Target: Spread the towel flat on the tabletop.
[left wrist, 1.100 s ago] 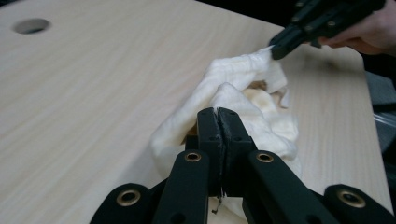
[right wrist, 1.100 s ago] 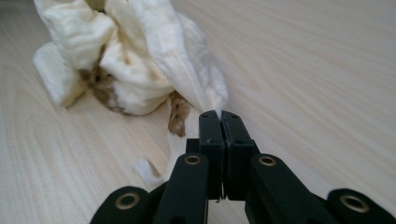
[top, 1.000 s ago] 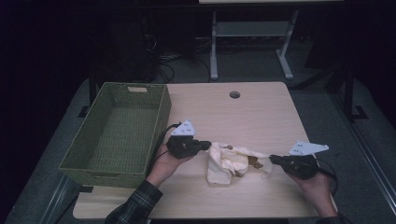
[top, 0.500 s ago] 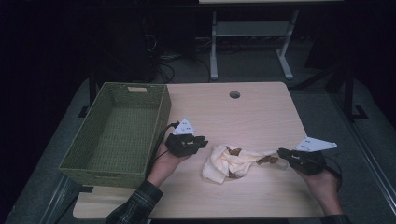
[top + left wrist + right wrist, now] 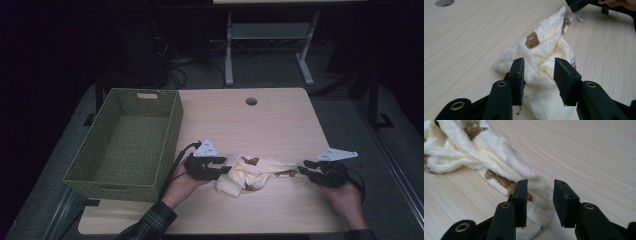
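While jaws part, cloth [image 5: 544,62] between, unpinched

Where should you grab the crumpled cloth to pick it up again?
Probably by its two ends. The cloth lies bunched in a long strip across the table, so each narrow end sticks out and fits between jaws. The left hand-held gripper comes in from the left end, the right hand-held gripper from the right. Both have just been opening, with cloth between the jaws but not pinched.
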`<state>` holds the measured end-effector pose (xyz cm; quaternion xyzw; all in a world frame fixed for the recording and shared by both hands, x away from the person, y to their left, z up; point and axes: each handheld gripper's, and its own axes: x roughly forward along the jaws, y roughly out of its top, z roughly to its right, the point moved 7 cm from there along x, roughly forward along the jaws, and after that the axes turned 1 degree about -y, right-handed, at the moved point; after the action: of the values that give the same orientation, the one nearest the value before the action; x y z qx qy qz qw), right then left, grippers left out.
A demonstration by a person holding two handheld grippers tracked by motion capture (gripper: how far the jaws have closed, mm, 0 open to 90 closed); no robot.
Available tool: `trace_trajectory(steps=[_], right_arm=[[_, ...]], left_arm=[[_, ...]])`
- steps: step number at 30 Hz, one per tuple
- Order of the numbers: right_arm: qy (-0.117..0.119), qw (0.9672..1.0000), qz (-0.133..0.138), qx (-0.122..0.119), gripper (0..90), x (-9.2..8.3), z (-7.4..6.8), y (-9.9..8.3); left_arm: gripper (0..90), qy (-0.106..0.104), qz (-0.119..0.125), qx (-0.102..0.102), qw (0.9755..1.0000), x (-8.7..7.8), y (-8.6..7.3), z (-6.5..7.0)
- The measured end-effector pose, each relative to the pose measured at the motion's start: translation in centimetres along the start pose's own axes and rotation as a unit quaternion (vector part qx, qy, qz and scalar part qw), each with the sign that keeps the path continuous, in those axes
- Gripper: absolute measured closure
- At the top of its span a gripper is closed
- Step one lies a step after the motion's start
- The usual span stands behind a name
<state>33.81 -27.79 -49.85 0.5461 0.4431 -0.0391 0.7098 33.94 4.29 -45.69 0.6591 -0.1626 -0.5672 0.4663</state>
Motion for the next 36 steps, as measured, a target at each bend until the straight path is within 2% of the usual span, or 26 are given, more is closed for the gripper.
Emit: trace_trajectory(steps=[5,9,12,18,25,27,32,36], right_arm=[[0.003,0.9996,-0.021,0.016,64.1,0.8,0.5,-1.0],[0.019,0.9989,-0.037,0.022,84.6,1.4,0.4,-1.4],[0.024,0.9992,-0.031,0.012,88.1,1.1,0.1,-0.9],[0.008,0.9997,0.009,-0.019,88.6,-0.2,0.1,2.2],[-0.014,0.9987,0.035,-0.034,88.7,0.3,1.7,6.3],[-0.016,0.9985,0.040,-0.034,88.7,0.7,2.3,7.5],[-0.028,0.9985,0.025,-0.040,88.6,2.9,4.1,9.8],[-0.036,0.9988,0.018,-0.029,88.6,4.8,5.7,11.0]], left_arm=[[59.3,-0.003,-0.012,-0.002,0.9999,-0.1,-1.2,0.2],[59.2,-0.001,-0.017,-0.002,0.9999,-0.1,-1.6,0.2],[59.2,0.001,-0.017,-0.004,0.9999,-0.1,-1.6,0.0],[59.1,0.003,-0.015,-0.005,0.9999,-0.2,-1.6,-0.2],[58.9,0.003,-0.016,-0.007,0.9998,-0.2,-1.6,-0.2],[58.8,0.002,-0.015,-0.006,0.9999,-0.2,-1.6,-0.2],[58.8,0.001,-0.017,-0.003,0.9999,-0.1,-1.6,-0.2],[58.8,0.001,-0.017,-0.005,0.9998,0.0,-1.7,-0.2]])
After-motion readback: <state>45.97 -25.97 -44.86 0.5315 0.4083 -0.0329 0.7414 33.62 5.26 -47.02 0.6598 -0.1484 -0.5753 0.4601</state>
